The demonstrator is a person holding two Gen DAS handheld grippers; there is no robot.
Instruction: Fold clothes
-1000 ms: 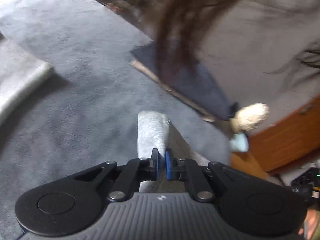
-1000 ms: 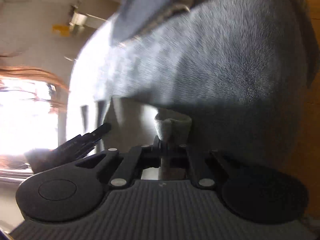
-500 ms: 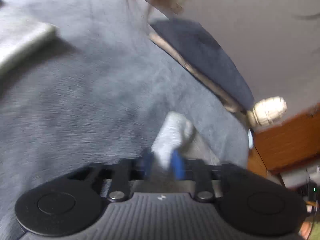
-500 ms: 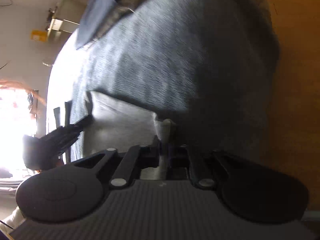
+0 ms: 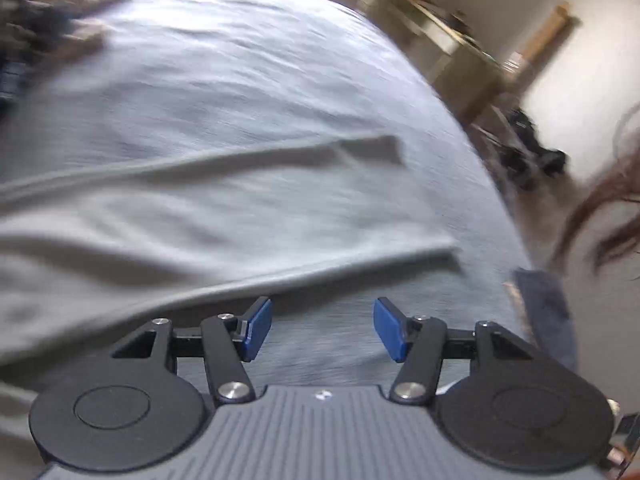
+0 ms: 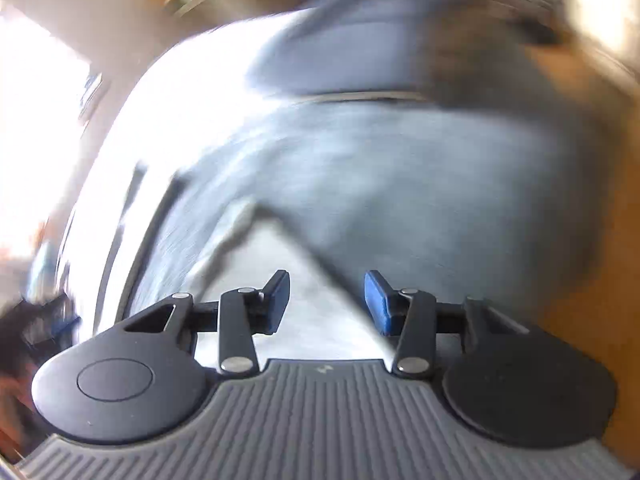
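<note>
my left gripper [image 5: 322,330] and right gripper [image 6: 326,306] are opening, empty, over the folded light grey cloth garment [image 5: 192,216] (blurred) on the blue-grey bed cover [image 6: 400,200].

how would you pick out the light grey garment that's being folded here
Start from the wide blue-grey bed cover that fills most of the left wrist view. The light grey garment lies flat on it, just ahead of the left gripper. It is paler than the cover, with long folded edges, unlike the dark blue cloth at the cover's right edge.
</note>
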